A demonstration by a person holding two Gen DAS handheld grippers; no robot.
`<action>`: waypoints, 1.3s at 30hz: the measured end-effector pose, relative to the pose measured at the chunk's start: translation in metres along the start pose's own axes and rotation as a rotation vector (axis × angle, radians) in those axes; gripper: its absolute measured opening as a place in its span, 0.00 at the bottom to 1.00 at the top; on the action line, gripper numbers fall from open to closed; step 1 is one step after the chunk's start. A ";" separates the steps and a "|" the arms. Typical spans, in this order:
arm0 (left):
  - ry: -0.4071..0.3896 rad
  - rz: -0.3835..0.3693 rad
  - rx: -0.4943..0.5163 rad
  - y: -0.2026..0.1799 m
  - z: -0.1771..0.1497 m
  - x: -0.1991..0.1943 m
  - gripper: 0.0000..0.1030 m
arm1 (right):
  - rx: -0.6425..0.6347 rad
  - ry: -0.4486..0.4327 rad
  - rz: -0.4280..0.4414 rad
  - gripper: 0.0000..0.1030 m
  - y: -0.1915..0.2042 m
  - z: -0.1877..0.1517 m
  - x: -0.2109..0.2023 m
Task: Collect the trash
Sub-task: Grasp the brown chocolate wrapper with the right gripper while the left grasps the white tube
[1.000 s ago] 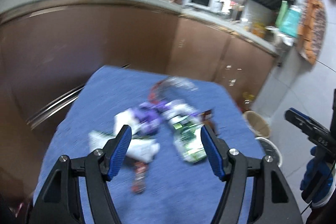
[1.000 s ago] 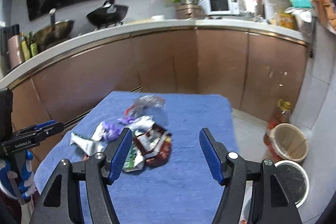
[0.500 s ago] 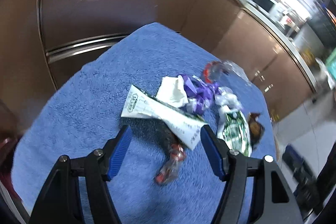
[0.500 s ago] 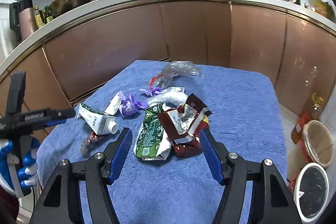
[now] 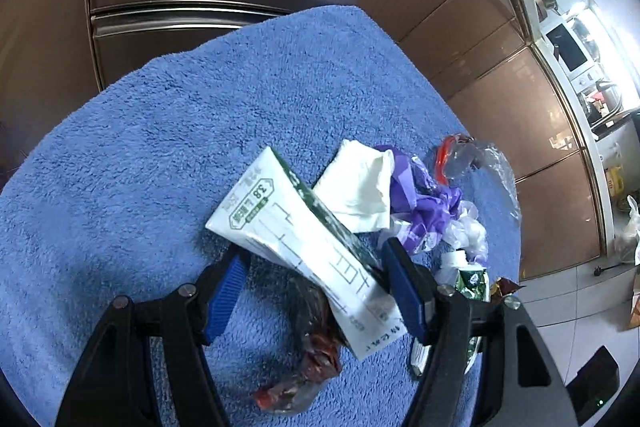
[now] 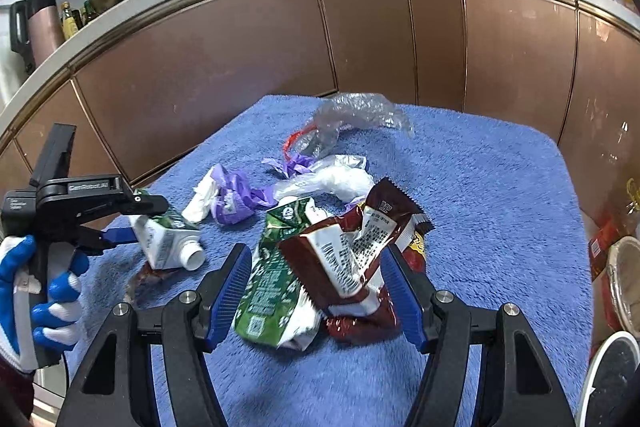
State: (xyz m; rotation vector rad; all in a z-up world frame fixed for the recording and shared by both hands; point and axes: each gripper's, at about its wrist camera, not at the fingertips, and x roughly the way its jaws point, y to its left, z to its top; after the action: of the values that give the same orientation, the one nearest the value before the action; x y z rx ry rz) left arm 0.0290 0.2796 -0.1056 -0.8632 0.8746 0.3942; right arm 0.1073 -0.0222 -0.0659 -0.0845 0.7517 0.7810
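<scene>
A heap of litter lies on the fluffy blue towel (image 6: 472,195) spread over the counter, with brown cabinet fronts (image 6: 248,51) curving behind it. The left gripper (image 5: 316,287) points steeply down at the near left side of the heap, its blue-padded jaws standing well apart on either side of a flattened white milk carton with green print (image 5: 296,239); the right pad sits just beside the carton's edge, the left pad is clear of it, and nothing is clamped. From the right wrist view the same carton (image 6: 166,239) shows its round white spout, and a hand in a blue and white glove (image 6: 36,291) holds that gripper's handle. Under the carton lies a dark red crinkled wrapper (image 5: 312,359). Beyond it are a crumpled white tissue (image 5: 360,187), a bunched purple plastic wrapper (image 5: 420,207) and a clear plastic bag with a red strip (image 5: 468,159) farthest back. The right gripper (image 6: 316,291) hangs low over the front of the heap, jaws likewise wide, straddling a green and white foil pouch (image 6: 272,291) and a maroon snack wrapper with a white label panel (image 6: 348,255) that leans on the pouch; I cannot tell whether its pads touch either one, and they are not squeezing them. On the floor at the right stands a tan bin (image 6: 624,287).
</scene>
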 end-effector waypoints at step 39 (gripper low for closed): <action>-0.022 -0.416 0.050 0.009 0.012 -0.051 0.24 | 0.167 -0.049 0.017 0.16 -0.045 -0.015 -0.059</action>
State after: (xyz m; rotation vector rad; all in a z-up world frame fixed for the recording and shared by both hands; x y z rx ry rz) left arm -0.0013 0.2969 -0.0650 -0.9651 0.6599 0.0194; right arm 0.1012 -0.0954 -0.0478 0.0917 0.7693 0.7314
